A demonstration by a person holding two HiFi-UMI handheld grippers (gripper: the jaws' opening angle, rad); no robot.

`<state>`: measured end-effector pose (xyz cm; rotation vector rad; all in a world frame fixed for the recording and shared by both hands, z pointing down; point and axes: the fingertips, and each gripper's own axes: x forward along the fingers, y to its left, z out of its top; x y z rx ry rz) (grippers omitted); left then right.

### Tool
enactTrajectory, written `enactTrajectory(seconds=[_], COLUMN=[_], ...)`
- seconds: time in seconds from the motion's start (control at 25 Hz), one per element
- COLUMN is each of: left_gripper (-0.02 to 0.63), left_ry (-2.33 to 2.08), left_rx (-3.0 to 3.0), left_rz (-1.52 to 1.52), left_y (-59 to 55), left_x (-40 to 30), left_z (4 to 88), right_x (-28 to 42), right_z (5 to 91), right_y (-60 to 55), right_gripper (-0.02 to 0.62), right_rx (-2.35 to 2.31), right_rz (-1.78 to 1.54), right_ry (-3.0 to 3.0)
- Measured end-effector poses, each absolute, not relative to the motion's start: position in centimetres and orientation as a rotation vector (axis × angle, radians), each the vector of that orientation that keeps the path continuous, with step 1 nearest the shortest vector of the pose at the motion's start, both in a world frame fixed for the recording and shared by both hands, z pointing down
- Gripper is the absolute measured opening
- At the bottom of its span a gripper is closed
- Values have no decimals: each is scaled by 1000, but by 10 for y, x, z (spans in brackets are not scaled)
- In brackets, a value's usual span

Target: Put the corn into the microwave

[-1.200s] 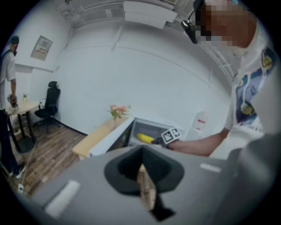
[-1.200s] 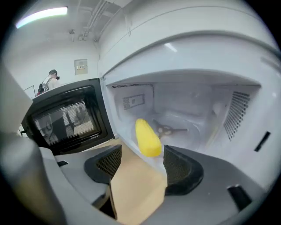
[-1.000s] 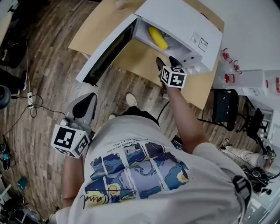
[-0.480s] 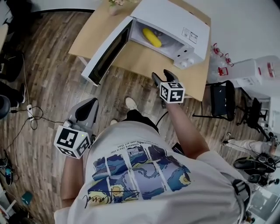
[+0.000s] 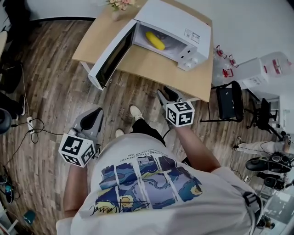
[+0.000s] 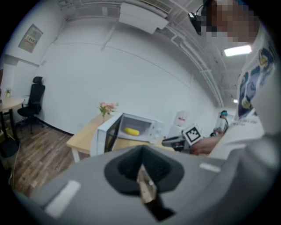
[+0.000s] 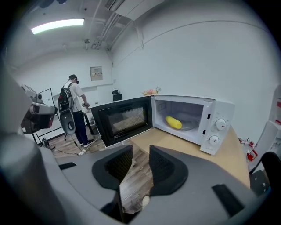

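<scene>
- My left gripper (image 5: 93, 115) hangs low at my left side over the wooden floor (image 5: 50, 92). Its jaws are pressed together with nothing between them.
- My right gripper (image 5: 165, 95) is held out in front of me, just short of the near edge of the table (image 5: 151, 64). Its jaws are closing. A narrow gap shows between the ribbed pads (image 7: 118, 163), and only floor is visible through it, so they clamp nothing.
- The light wooden table stands ahead of both grippers, well apart from the left one.
- On the table sits a white microwave (image 5: 177, 18) with its two knobs on the right of its front. Its dark-glass door (image 5: 112, 57) is swung wide open to the left, out past the table's edge.
- The corn (image 5: 155, 41) lies inside the microwave's cavity, a yellow cob on the glass turntable, clear of both grippers.
- A small bunch of pink flowers (image 5: 120, 4) stands at the far end of the table, behind the open door.
- A black chair (image 5: 229, 103) stands to the right of the table.
- Far across the room, in the right gripper view, a person (image 7: 74, 110) stands with a backpack on.
</scene>
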<state>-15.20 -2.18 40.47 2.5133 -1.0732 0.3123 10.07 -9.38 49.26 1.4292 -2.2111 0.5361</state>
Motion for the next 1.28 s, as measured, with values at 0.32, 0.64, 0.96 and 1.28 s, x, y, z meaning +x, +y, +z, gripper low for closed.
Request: enactTrajectory(seconds=[0.32,0.64,0.96,1.28], left_gripper=[9,9,9,9], left_ry=[-1098,-1089,-1084,-1085], left_rx=[2510,2500,2500,2506], left_rz=[276,275,277,275], left_y=[-12,8,19,20], left_x=[-168,-171,-174,-176], left_z=[409,421,424,422], right_x=[80,63,48,41], right_z=[490,477,473,469], right_y=[-48,-29,-19,-18], right_gripper=[20,9,9,8], right_rx=[1330,1286,1239,1220], right_rz=[457,494,473,458], right_ry=[-2208,-2272,-2292,-2316])
